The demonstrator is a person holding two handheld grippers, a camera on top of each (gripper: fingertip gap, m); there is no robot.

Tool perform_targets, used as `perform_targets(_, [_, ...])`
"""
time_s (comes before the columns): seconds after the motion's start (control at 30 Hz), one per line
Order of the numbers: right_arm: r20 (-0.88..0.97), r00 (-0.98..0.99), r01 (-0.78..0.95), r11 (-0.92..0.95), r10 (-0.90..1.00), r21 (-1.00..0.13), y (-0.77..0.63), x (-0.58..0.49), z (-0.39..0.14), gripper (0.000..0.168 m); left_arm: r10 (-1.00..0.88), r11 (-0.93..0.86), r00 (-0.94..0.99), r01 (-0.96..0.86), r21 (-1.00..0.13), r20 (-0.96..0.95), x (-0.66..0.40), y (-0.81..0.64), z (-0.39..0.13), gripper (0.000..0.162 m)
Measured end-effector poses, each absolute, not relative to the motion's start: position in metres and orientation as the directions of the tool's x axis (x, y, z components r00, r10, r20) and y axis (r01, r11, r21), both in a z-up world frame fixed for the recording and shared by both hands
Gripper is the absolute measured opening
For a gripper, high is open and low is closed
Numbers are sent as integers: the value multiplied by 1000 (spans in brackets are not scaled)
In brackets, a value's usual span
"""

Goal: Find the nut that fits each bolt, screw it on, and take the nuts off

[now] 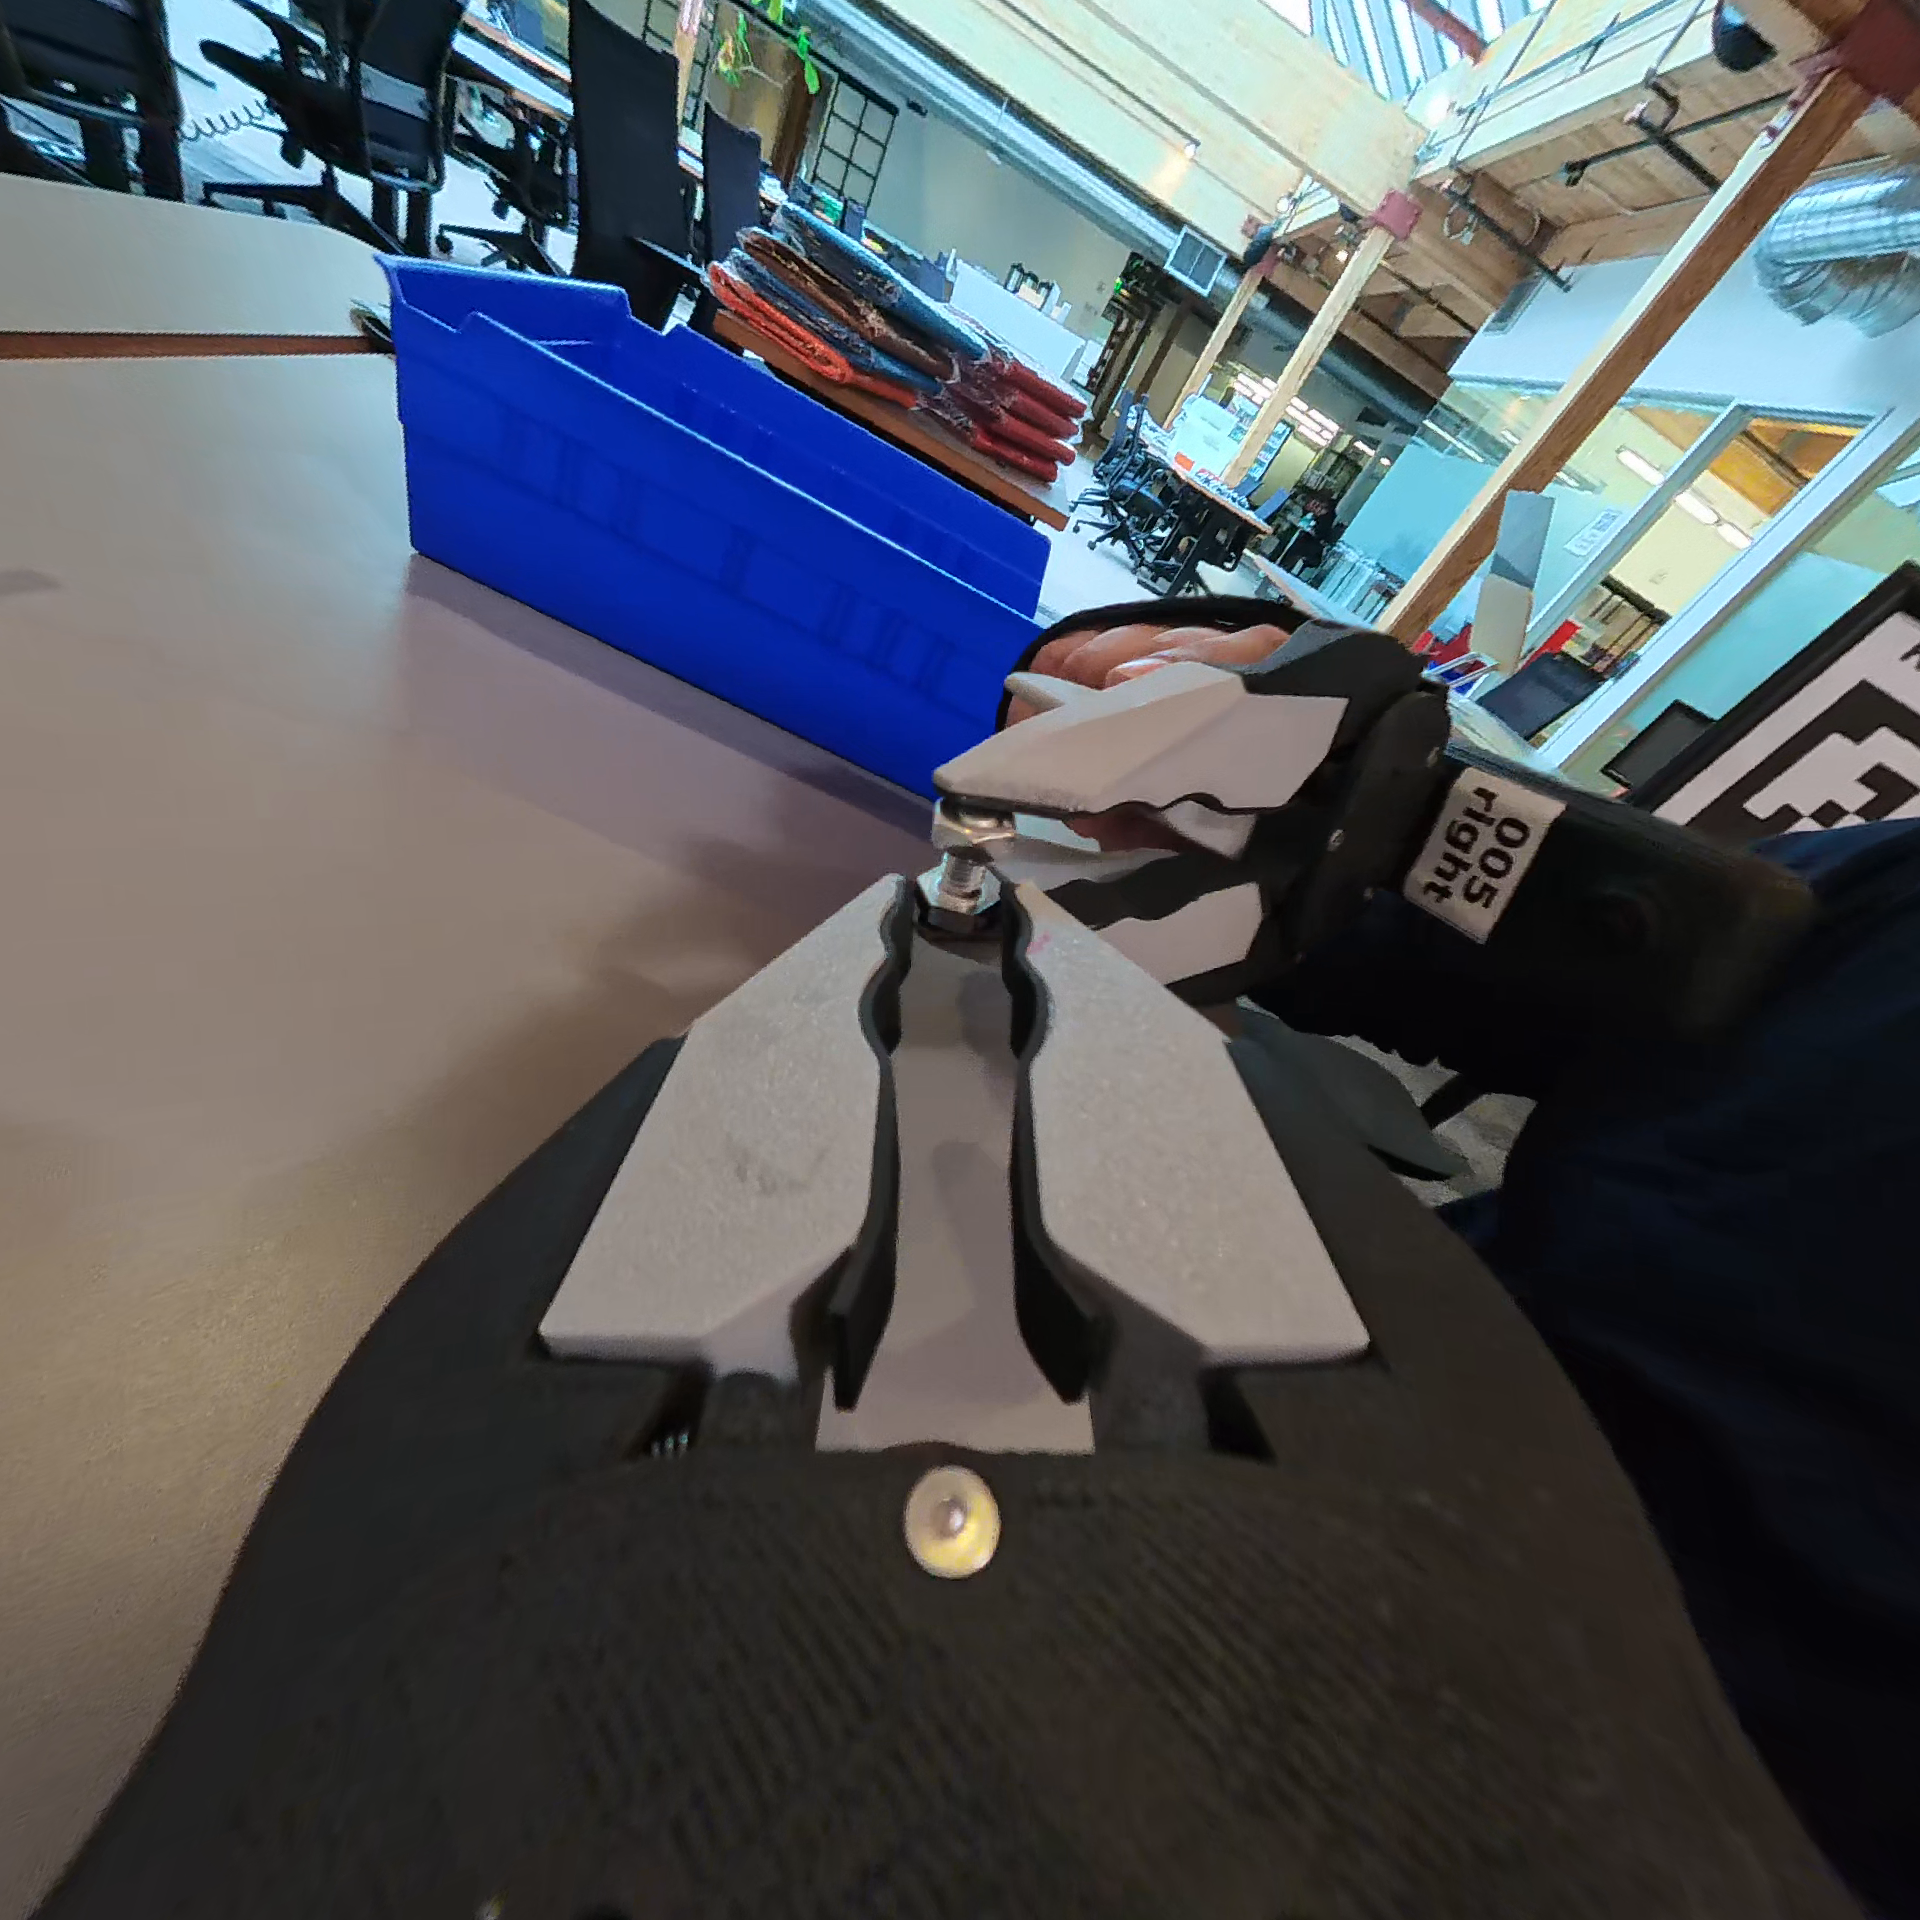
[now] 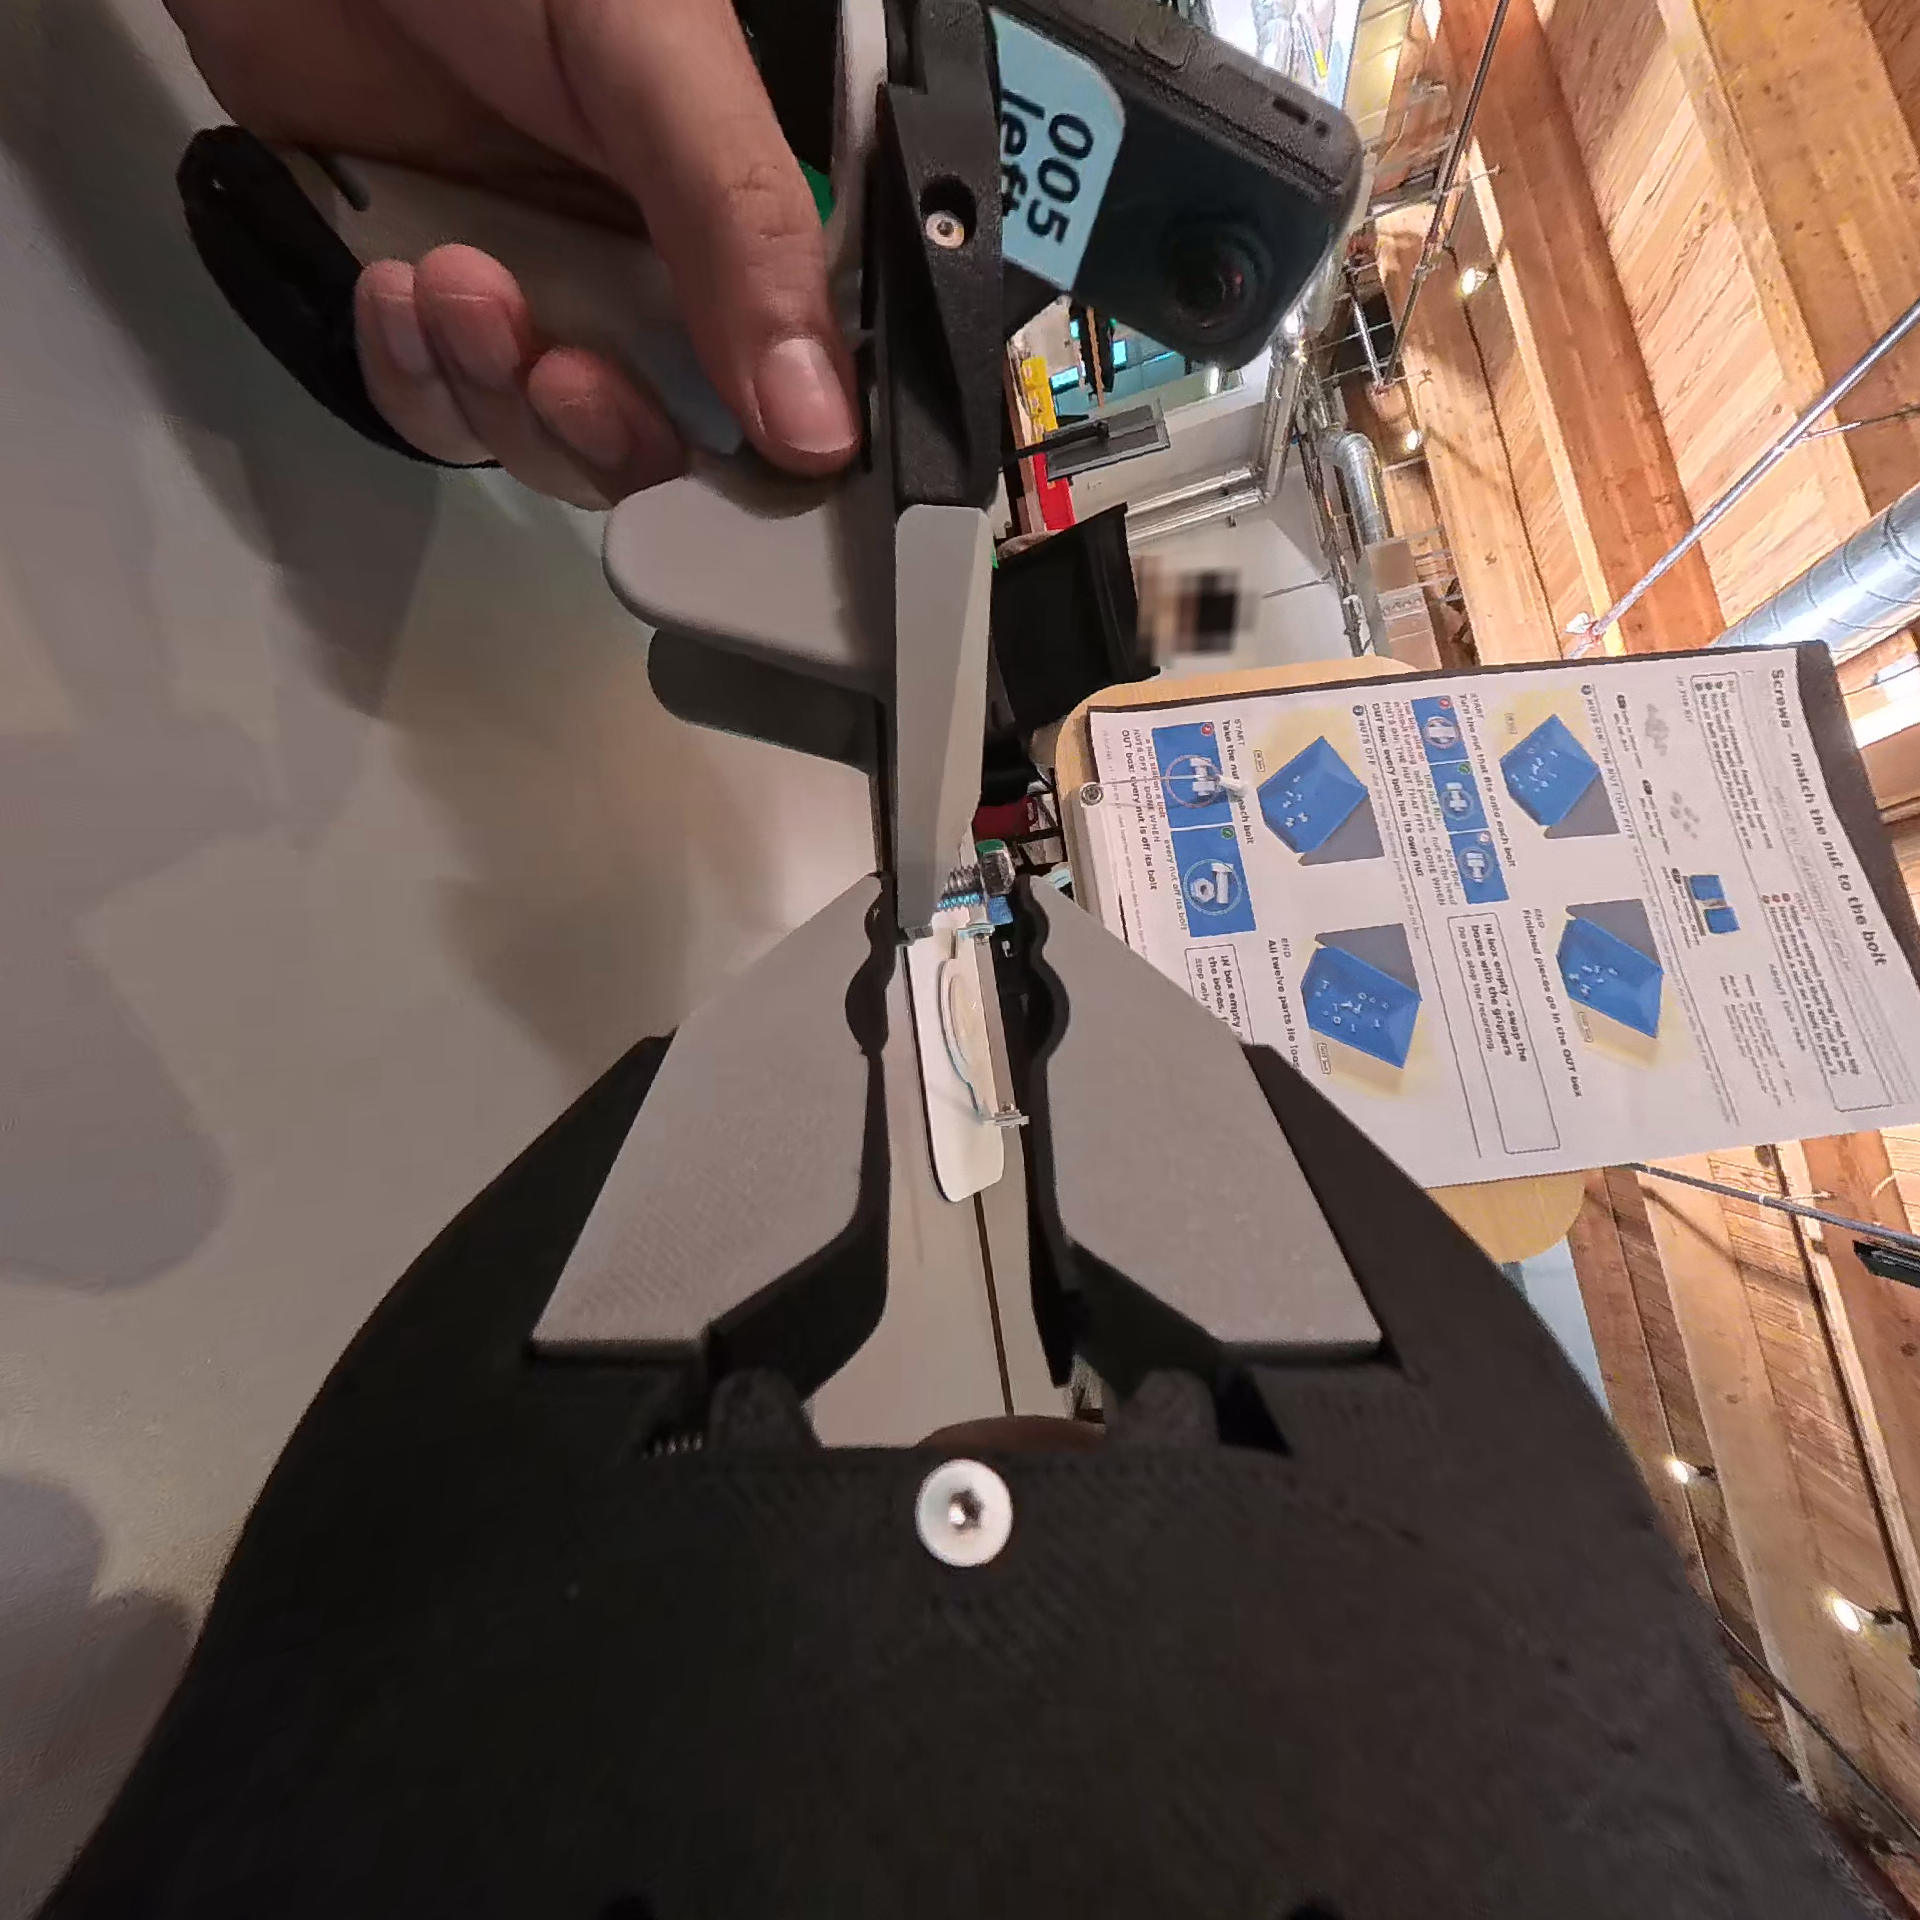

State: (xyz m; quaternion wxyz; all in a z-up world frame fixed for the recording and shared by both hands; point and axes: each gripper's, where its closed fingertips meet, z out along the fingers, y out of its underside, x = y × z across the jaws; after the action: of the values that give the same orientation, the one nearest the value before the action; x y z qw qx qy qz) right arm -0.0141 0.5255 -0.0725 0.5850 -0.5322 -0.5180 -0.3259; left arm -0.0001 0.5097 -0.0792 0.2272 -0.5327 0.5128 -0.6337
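Note:
A small silver bolt (image 1: 961,881) stands at the tips of my left gripper (image 1: 956,906), which is shut on its dark head. A silver nut (image 1: 971,828) sits on the upper threads. My right gripper (image 1: 987,821) comes in from the right, one grey finger over the nut's top and the other just beneath it, closed in on the nut. In the right wrist view the bolt (image 2: 951,906) lies across the gap of my right gripper (image 2: 958,902), with the nut (image 2: 995,871) near the right finger. The left gripper's finger (image 2: 935,748) comes down from above, held by a hand (image 2: 582,343).
A blue bin (image 1: 675,520) stands on the pale table (image 1: 208,831) behind the grippers. A printed instruction sheet on a board (image 2: 1455,914) stands beyond the bolt. A white tag (image 2: 961,1091) lies under the right gripper. A black-and-white marker board (image 1: 1849,748) is at the right. My left and right fingertips are right by each other.

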Motion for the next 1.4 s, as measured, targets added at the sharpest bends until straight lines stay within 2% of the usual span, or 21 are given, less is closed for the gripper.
perform_targets(0.2, [952,257,929,229,167,-292,525,-15,-73,20,-886,-279,-302,-261,-924,353,-2,509,-80,13])
perform_targets(0.3, [928,310,900,252,205,-356,521,-15,-72,23,-901,-248,-293,-256,-935,319,-3,510,-79,13])
perform_targets(0.33, [900,354,871,261,254,-416,517,-15,-72,25,-901,-254,-289,-251,-934,322,-3,512,-78,13])
perform_targets(0.4, [790,472,746,300,391,-594,504,-19,-65,17,-892,-276,-299,-232,-933,338,-5,513,-73,13])
perform_targets(0.5, [475,637,438,221,607,-871,495,-15,-47,26,-892,-272,-315,-200,-941,324,-7,512,-67,13])
perform_targets(0.6, [150,693,139,74,705,-988,501,-7,-34,35,-891,-254,-332,-202,-946,310,-6,507,-67,13])
perform_targets(0.67, [-33,612,7,-48,790,-999,500,-15,-35,45,-892,-237,-340,-204,-950,296,-5,504,-68,13])
perform_targets(0.73, [-152,534,-41,-154,832,-987,498,-24,-41,52,-896,-221,-346,-199,-955,280,-4,501,-68,13])
perform_targets(0.83, [-169,490,-40,-172,855,-984,493,-32,-43,58,-907,-212,-320,-214,-954,273,-3,504,-72,13])
perform_targets(0.9, [-138,466,-8,-152,874,-988,485,-32,-44,26,-916,-229,-284,-209,-951,283,-3,513,-73,13])
perform_targets(1.0, [-131,538,-18,-144,832,-989,495,-21,-44,37,-888,-284,-321,-182,-942,330,-7,514,-65,13])
perform_targets(1.1, [-143,601,-27,-159,787,-987,511,-18,-45,53,-886,-244,-350,-205,-948,304,-4,502,-68,13])
perform_targets(1.17, [-180,536,-18,-203,825,-979,504,-30,-49,45,-896,-222,-343,-208,-953,283,-1,499,-70,13])
perform_targets(1.27, [-174,539,-12,-199,824,-980,501,-27,-48,52,-911,-234,-299,-192,-953,284,-2,510,-69,13])
perform_targets(1.3, [-142,540,-8,-164,830,-987,496,-23,-44,35,-914,-253,-275,-186,-949,298,-4,517,-68,13])
perform_targets(1.33, [-127,537,-36,-128,834,-991,492,-19,-35,25,-918,-262,-251,-193,-946,305,-5,523,-70,13])
perform_targets(1.4, [-135,560,-92,-101,817,-991,493,-11,-22,28,-915,-270,-254,-190,-944,313,-7,525,-69,13])
